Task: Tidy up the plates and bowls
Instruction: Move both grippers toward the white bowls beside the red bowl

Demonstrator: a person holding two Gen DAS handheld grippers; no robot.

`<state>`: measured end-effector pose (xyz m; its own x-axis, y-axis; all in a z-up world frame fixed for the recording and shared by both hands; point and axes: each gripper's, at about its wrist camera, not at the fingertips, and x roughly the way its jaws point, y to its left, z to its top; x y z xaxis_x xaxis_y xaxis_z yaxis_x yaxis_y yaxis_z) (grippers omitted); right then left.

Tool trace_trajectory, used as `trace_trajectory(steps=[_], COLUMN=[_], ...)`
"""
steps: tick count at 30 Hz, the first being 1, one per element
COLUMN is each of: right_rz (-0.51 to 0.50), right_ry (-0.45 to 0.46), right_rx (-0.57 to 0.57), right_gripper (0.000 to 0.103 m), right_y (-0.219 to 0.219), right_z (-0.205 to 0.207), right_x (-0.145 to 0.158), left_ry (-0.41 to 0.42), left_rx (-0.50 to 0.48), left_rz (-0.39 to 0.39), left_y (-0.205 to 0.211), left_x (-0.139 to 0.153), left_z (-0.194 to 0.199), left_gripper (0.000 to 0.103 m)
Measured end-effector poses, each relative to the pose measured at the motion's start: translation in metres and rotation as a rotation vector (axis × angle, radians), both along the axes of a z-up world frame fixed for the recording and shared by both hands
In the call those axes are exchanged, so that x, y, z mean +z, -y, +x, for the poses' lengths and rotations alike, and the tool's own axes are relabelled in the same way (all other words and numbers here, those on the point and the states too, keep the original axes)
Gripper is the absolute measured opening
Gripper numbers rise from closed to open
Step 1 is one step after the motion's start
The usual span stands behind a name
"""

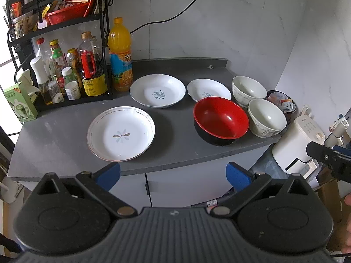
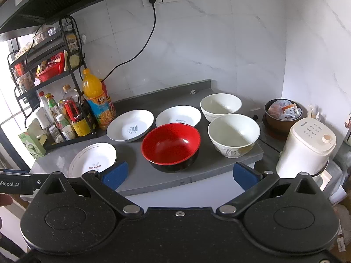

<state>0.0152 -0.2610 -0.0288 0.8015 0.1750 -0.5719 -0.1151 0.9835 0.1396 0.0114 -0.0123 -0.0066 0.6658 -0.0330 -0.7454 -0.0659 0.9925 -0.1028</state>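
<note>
Both grippers, left [image 1: 173,172] and right [image 2: 178,173], hover before the bench [image 1: 65,135] front edge, fingers spread, holding nothing. Three plates [image 1: 121,133] lie left, three bowls [image 1: 221,119] right; the red bowl partly hides one plate [image 2: 178,116].

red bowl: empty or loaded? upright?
Empty and upright. The red bowl sits rim-up on the grey counter, and both views show only its bare glossy red inside. Nothing is stacked in it.
</note>
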Motion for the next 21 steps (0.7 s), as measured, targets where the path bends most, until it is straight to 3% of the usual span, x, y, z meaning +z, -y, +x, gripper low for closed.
trace_trajectory(steps=[13,18,21], right_rz=[-0.021,-0.021,-0.025], right_ry=[-0.027,-0.048,-0.052], right_rx=[0.017,0.02,0.032], right_gripper=[0.103,0.103,0.103], right_y=[0.004,0.004,0.002], right_z=[0.009,0.014,0.016], right_x=[-0.002,-0.003,-0.001], left_ry=[0.002,-0.069,-0.05], left_rx=[0.015,0.033,0.034], left_rz=[-0.019,-0.01,-0.009], left_y=[-0.001,0.0,0.0], left_x=[0.001,0.003,0.008], left_z=[0.003,0.005,0.006], left_gripper=[0.102,0.102,0.102])
